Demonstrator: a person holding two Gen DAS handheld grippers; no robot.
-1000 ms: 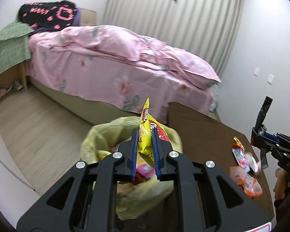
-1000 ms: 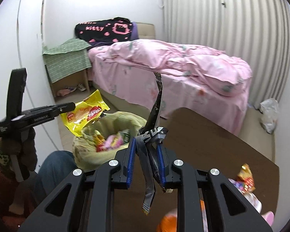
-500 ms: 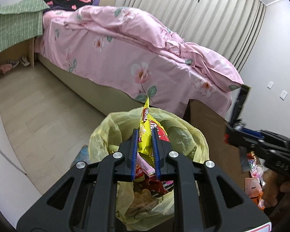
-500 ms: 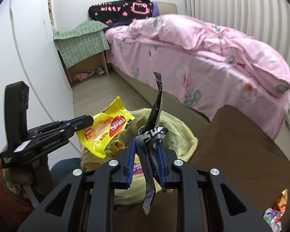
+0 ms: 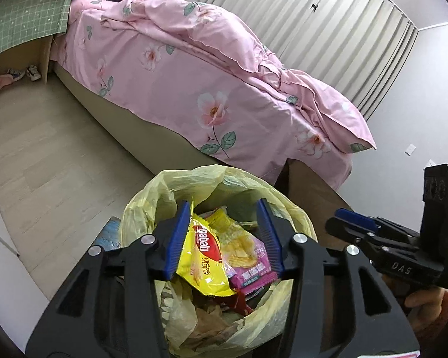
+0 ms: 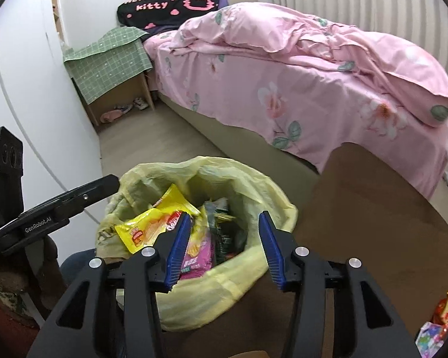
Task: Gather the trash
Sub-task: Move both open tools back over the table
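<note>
Both grippers, left gripper [image 5: 224,238] and right gripper [image 6: 224,247], hang over the yellow trash bag [image 6: 242,179].
Their jaws have just been opening and grip nothing; the yellow snack packet [image 5: 204,264] seems to lie loose inside.

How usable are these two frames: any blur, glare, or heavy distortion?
Left wrist view: sharp, evenly lit, no glare; fisheye bends the curtain and blackens the corners. Right wrist view: equally sharp on the trash bag; the wrappers at the rim look stretched and soft.
</note>
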